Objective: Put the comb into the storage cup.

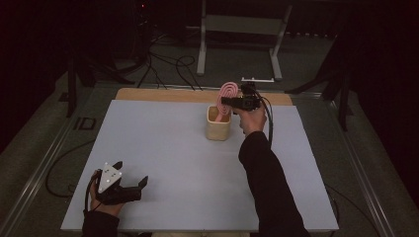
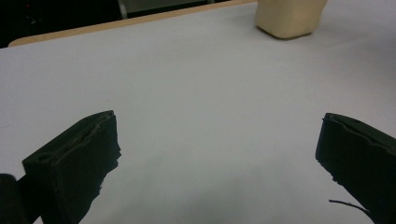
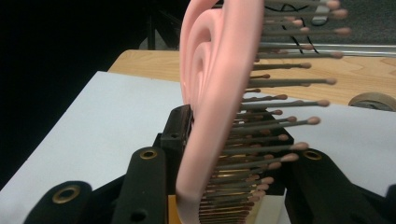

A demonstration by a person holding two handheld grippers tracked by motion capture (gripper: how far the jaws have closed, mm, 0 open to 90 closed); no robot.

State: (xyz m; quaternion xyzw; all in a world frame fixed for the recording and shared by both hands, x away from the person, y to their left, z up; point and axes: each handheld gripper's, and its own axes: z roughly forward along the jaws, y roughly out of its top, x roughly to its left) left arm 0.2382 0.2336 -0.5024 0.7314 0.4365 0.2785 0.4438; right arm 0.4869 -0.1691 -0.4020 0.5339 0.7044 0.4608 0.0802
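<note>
Right gripper (image 1: 232,101) fingers grasp the pink hairbrush (image 1: 228,92) above the beige cup (image 1: 218,126) — left gripper (image 1: 132,186) fingers released.

Pink hairbrush (image 3: 210,93) upright at frame centre, clamped between right gripper (image 3: 219,186) jaws at bottom – bristles point right, ball-tipped. Blurred up close. White table surface (image 3: 93,126) at left and right, wooden edge (image 3: 364,72) across upper right – dark background upper left.

Dark lab; cables (image 1: 168,66); metal stand (image 1: 242,29).
</note>
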